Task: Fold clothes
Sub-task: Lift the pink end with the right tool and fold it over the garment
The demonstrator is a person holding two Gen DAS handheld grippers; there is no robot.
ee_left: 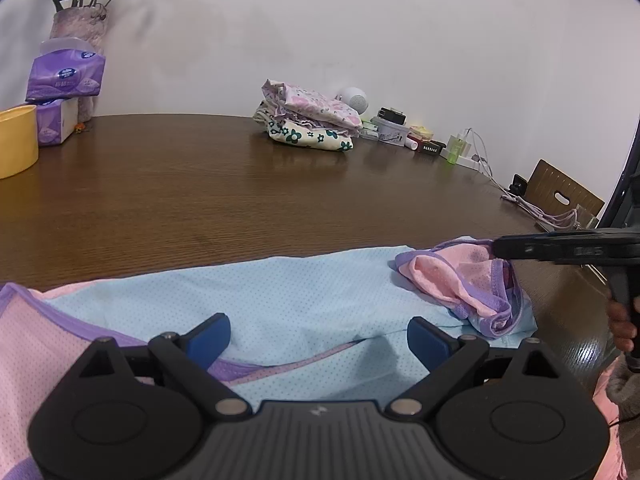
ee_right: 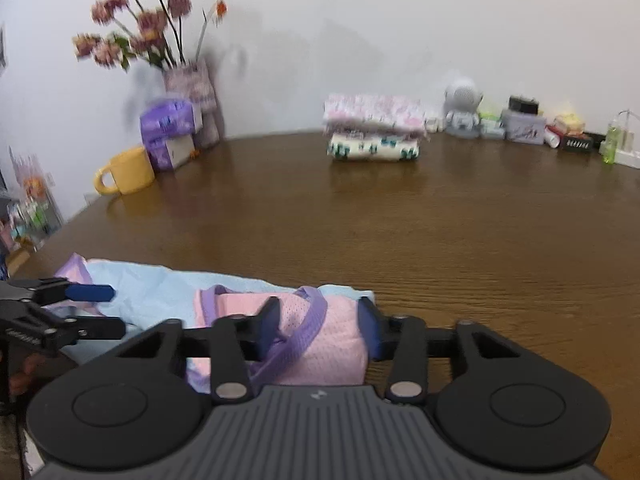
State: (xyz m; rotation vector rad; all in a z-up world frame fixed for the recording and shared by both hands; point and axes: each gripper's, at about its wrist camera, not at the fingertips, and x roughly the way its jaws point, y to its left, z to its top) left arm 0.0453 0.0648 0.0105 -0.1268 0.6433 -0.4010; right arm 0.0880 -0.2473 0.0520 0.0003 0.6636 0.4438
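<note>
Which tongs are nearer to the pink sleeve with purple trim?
Right. The right tongs straddle the folded pink sleeve with purple trim; the left tongs hover apart over the light blue body.

Left gripper (ee_left: pixel 318 336): jaws wide apart, angled downward, nothing pinched. Right gripper (ee_right: pixel 320 330): jaws partly closed, angled downward, contact unclear; hand (ee_left: pixel 622 326) on its handle.
</note>
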